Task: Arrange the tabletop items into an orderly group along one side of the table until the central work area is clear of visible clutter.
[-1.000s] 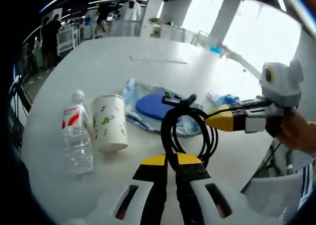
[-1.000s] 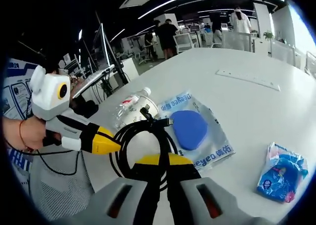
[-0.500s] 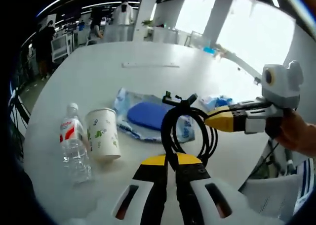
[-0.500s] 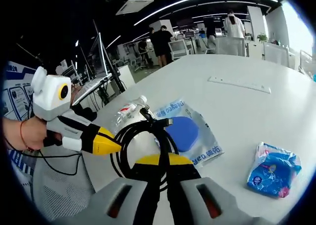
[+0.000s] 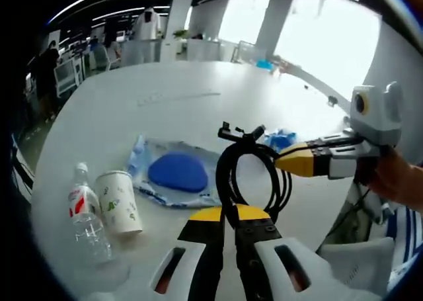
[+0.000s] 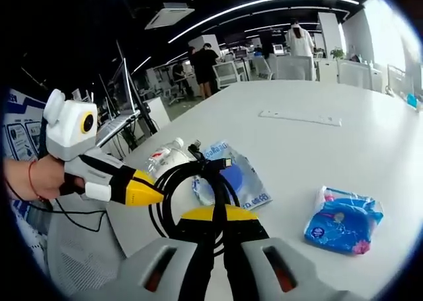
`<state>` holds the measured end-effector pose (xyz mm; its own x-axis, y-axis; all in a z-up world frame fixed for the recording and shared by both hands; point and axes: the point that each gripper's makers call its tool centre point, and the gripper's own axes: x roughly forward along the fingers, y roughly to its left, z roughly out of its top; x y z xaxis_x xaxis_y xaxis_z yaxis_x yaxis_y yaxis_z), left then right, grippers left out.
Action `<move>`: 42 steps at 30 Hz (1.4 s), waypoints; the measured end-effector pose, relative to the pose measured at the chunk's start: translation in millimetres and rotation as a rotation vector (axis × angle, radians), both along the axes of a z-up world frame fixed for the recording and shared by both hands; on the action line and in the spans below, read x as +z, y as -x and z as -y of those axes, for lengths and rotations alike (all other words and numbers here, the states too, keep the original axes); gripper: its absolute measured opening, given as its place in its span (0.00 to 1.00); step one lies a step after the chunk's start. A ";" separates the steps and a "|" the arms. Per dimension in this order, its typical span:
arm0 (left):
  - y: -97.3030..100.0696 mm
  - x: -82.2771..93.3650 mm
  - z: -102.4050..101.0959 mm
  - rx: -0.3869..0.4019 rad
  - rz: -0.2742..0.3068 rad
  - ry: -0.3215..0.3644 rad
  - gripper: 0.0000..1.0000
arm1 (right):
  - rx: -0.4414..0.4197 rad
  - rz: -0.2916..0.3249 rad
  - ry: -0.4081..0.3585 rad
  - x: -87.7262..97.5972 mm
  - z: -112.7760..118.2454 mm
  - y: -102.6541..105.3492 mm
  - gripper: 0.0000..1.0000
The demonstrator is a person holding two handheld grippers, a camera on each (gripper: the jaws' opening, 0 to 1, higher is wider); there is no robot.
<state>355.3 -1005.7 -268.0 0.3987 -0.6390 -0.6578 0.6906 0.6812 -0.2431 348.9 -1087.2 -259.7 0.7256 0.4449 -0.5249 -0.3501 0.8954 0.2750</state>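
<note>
Cable coil (image 5: pixel 254 175) above table (image 5: pixel 165 89), beside cup (image 5: pixel 119 202).

Bright window glare washes one side, ceiling strip lights glow, and fisheye edges bend and blur.

Your left gripper (image 5: pixel 223 216) pinches a coiled black cable (image 5: pixel 251 172) above the white table (image 5: pixel 165 96); the right gripper's yellow tip (image 5: pixel 297 161) meets the coil. Left of the coil lie a clear packet holding a blue disc (image 5: pixel 177 172), a printed paper cup (image 5: pixel 119 202) and a plastic water bottle (image 5: pixel 84 215).
</note>
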 end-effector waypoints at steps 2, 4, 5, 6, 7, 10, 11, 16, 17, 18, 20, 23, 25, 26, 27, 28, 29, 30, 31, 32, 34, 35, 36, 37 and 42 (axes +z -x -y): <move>0.1 2.8 6.1 -0.014 0.006 0.003 0.00 | -0.007 0.003 0.004 1.7 4.7 1.4 0.00; -0.3 5.7 12.4 -0.021 0.009 0.011 0.00 | -0.016 0.003 0.007 2.9 10.0 3.3 0.00; -0.3 7.1 14.7 -0.028 0.014 0.010 0.00 | -0.020 0.004 0.009 3.1 12.8 4.7 0.00; -0.1 7.5 17.9 -0.038 0.019 0.007 0.00 | -0.027 0.006 0.007 3.8 14.7 5.6 0.00; 0.2 7.7 19.1 -0.041 0.018 0.008 0.00 | -0.036 0.010 0.007 5.0 17.7 6.7 0.00; 2.1 9.4 26.0 -0.053 0.019 0.015 0.00 | -0.052 0.012 0.006 6.4 24.1 9.6 0.00; 2.7 10.0 28.2 -0.057 0.018 0.018 0.00 | -0.056 0.015 0.013 6.9 26.0 10.5 0.00; 5.6 14.4 40.0 -0.082 0.024 0.023 0.00 | -0.083 0.023 0.008 12.8 39.4 15.6 0.00; 6.3 16.0 43.4 -0.087 0.023 0.027 0.00 | -0.087 0.025 0.011 14.2 41.5 16.7 0.00; 6.7 16.9 45.7 -0.091 0.023 0.031 0.00 | -0.090 0.028 0.012 15.5 43.7 18.0 0.00; 7.7 17.9 52.5 -0.101 0.022 0.037 0.00 | -0.103 0.030 0.011 17.7 50.1 20.9 0.00; 11.4 19.2 63.0 -0.122 0.023 0.043 0.00 | -0.126 0.034 0.014 20.2 61.1 26.2 0.00; 14.0 19.9 69.6 -0.137 0.024 0.046 0.00 | -0.137 0.035 0.015 21.0 66.1 29.2 0.00; 15.7 19.9 73.2 -0.144 0.023 0.048 0.00 | -0.143 0.034 0.018 20.8 69.7 31.2 0.00; 17.1 20.0 75.6 -0.149 0.022 0.048 0.00 | -0.149 0.032 0.018 20.7 72.0 32.9 0.00; 19.0 19.7 78.8 -0.157 0.021 0.049 0.00 | -0.157 0.033 0.018 20.3 75.3 35.0 0.00; 20.2 19.4 81.0 -0.162 0.019 0.050 0.00 | -0.162 0.032 0.018 20.3 77.4 36.6 0.00; 21.4 19.2 82.9 -0.167 0.017 0.051 0.00 | -0.170 0.030 0.018 20.6 79.8 39.2 0.00; 23.2 18.7 85.5 -0.173 0.015 0.051 0.00 | -0.175 0.029 0.017 20.6 81.5 40.8 0.00; 24.4 18.3 87.2 -0.177 0.013 0.052 0.00 | -0.179 0.028 0.017 20.3 83.1 42.3 0.00; 27.4 17.6 91.6 -0.187 0.008 0.053 0.00 | -0.185 0.026 0.017 19.4 86.2 45.1 0.00; 28.6 17.4 93.1 -0.191 0.007 0.053 0.00 | -0.193 0.023 0.016 18.5 89.0 47.4 0.00; 30.0 17.0 94.8 -0.196 0.004 0.053 0.00 | -0.198 0.022 0.014 18.5 90.3 49.4 0.00; 32.4 16.8 97.4 -0.203 0.000 0.054 0.00 | -0.204 0.020 0.015 18.6 92.3 51.9 0.00; 40.0 13.8 108.0 -0.226 -0.014 0.054 0.00 | -0.229 0.011 0.014 18.0 101.8 61.0 0.00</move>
